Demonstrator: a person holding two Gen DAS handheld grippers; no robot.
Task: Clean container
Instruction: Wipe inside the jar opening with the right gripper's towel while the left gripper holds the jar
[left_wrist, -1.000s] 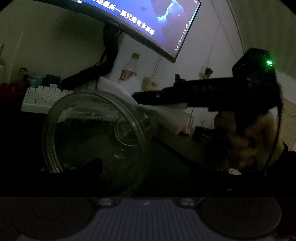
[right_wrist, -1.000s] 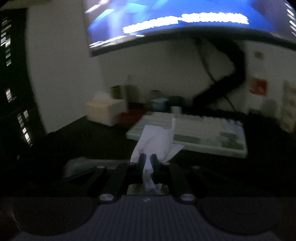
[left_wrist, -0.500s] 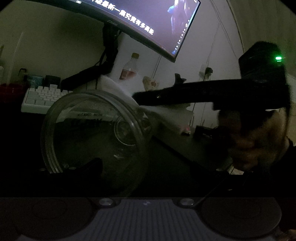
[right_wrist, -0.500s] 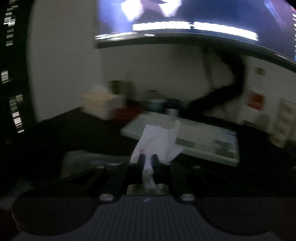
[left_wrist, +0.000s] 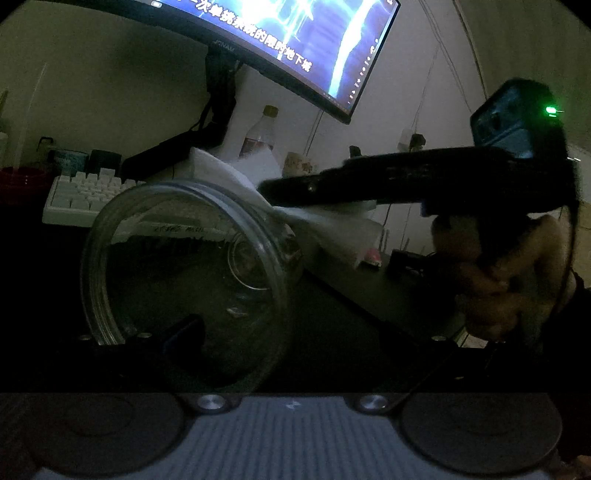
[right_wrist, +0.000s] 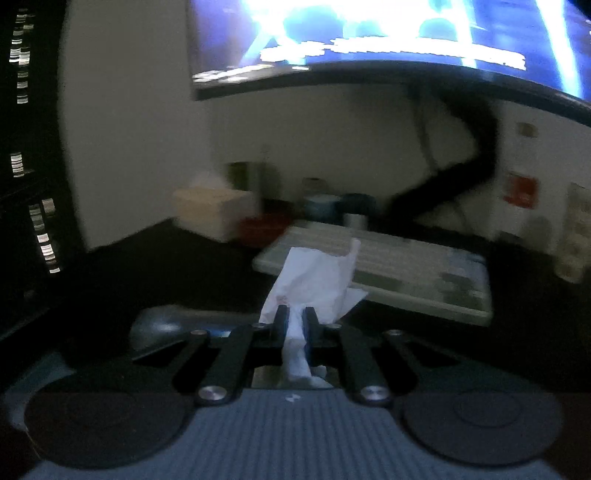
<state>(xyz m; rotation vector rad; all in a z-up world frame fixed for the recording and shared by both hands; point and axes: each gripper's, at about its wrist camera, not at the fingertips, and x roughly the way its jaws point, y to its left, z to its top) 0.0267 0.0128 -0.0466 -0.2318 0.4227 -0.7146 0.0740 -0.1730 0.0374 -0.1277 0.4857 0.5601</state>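
A clear glass container (left_wrist: 184, 280) lies tilted with its wide mouth facing the left wrist camera. My left gripper (left_wrist: 192, 332) is shut on its lower rim, one dark finger (left_wrist: 184, 330) showing inside the mouth. My right gripper (right_wrist: 295, 319) is shut on a crumpled white tissue (right_wrist: 314, 280) that sticks out past its fingertips. In the left wrist view the right gripper (left_wrist: 266, 190) comes in from the right, above and behind the container's rim, with the tissue (left_wrist: 229, 171) at its tip.
A white keyboard (right_wrist: 388, 273) (left_wrist: 85, 192) lies on the dark desk under a lit monitor (left_wrist: 295, 40) on a black arm. A drink bottle (left_wrist: 258, 140), a tissue box (right_wrist: 210, 210), cups and a red bowl (right_wrist: 264, 229) stand along the wall. A mouse (right_wrist: 159, 328) lies near the right gripper.
The right gripper with the tissue has shifted slightly; its view has swung a little. The container stays in the left gripper, unmoved. The monitor picture has changed.
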